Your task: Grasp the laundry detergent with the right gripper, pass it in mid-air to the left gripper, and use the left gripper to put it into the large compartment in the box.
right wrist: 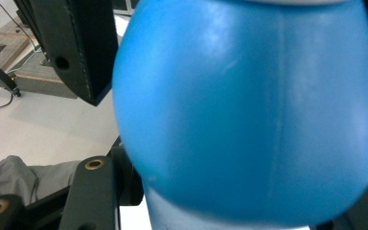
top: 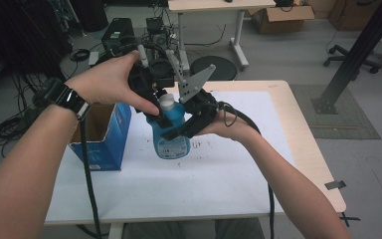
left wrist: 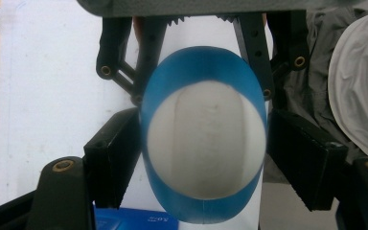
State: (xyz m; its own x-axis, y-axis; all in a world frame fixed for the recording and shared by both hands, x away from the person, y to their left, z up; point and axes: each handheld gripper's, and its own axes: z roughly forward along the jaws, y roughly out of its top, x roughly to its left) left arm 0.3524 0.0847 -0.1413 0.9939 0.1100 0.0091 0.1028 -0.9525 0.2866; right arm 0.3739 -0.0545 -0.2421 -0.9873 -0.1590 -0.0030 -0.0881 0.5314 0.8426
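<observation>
A blue bottle [top: 171,135] with a white cap [top: 166,101] is held up above the white-covered table [top: 219,174]. My right gripper [top: 185,124] is shut on the bottle's body from the right, and the blue body [right wrist: 249,110] looms close in the right gripper view. My left gripper [top: 158,95] hangs over the top, looking down on the cap [left wrist: 206,139]. Its jaws stand wide on either side of the cap, open. The right gripper's fingers [left wrist: 146,57] show beyond the bottle in the left gripper view.
An open blue cardboard box [top: 104,137] stands at the table's left side. The wooden table edge [top: 306,134] runs along the right. Cables, cases and a second desk [top: 214,5] lie on the floor beyond, and a black post [top: 358,55] rises at the right.
</observation>
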